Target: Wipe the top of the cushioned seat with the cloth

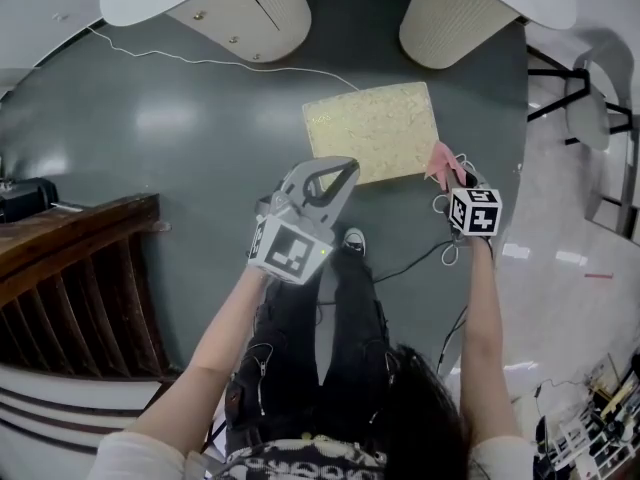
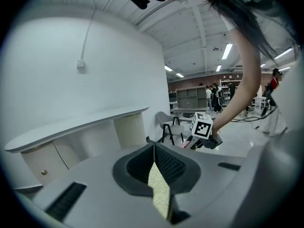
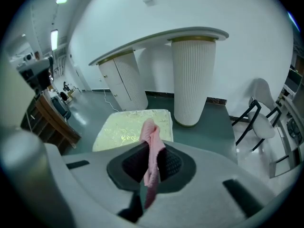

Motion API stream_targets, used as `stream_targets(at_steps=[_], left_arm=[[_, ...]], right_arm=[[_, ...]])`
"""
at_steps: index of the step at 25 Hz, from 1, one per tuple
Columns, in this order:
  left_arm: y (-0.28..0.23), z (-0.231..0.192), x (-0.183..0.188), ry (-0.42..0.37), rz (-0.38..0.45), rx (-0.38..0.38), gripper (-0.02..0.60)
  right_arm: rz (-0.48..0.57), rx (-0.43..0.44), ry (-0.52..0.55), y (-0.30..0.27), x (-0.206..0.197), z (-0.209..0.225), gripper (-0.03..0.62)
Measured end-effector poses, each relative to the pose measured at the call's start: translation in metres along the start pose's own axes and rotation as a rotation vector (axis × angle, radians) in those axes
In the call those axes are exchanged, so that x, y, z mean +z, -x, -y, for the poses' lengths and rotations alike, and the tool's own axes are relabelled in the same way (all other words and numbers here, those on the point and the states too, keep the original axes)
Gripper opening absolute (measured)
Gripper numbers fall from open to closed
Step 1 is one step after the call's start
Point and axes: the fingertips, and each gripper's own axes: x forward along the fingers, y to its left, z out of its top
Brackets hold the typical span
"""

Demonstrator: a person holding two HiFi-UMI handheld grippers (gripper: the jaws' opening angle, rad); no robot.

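The cushioned seat [image 1: 375, 128] is a pale yellow patterned rectangle lying on the dark green floor ahead of me. My right gripper [image 1: 452, 173] hovers by its right near corner, shut on a pink cloth [image 1: 441, 160]. In the right gripper view the cloth [image 3: 150, 137] hangs pinched between the jaws of that gripper [image 3: 151, 148], with the seat [image 3: 123, 127] beyond it. My left gripper [image 1: 345, 168] is held above the seat's near edge with its tips together and nothing in them. In the left gripper view a sliver of the seat [image 2: 159, 191] shows through the gap below that gripper's [image 2: 154, 146] tips.
A white counter on ribbed pillars [image 1: 455, 18] curves behind the seat. A thin white cable [image 1: 220, 63] crosses the floor at the left. A wooden slatted structure [image 1: 70, 268] stands at the near left, and a chair [image 1: 585, 108] at the right. Dark cables [image 1: 420, 253] trail by my shoe [image 1: 354, 239].
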Motion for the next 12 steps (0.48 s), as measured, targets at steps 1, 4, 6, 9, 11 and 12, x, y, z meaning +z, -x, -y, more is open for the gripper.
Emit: stream_targets(at_steps=[1, 4, 6, 9, 11, 12], left_arm=[[0.001, 0.002, 0.007, -0.003, 0.004, -0.001, 0.008], [0.007, 0.009, 0.029, -0.007, 0.019, 0.002, 0.008], [0.016, 0.015, 0.043, -0.001, 0.027, 0.002, 0.008], [0.033, 0.024, 0.062, 0.001, 0.035, -0.005, 0.008], [0.045, 0.028, 0.072, -0.007, 0.036, -0.012, 0.008], [0.050, 0.031, 0.077, -0.012, 0.036, -0.013, 0.008]], right_arm=[[0.022, 0.013, -0.007, 0.010, 0.006, -0.006, 0.012], [0.074, 0.049, -0.027, 0.042, 0.018, -0.028, 0.012], [0.097, 0.066, -0.036, 0.065, 0.022, -0.045, 0.012], [0.133, 0.089, -0.042, 0.098, 0.030, -0.070, 0.012], [0.157, 0.102, -0.047, 0.118, 0.039, -0.086, 0.012], [0.167, 0.108, -0.049, 0.127, 0.043, -0.093, 0.012]])
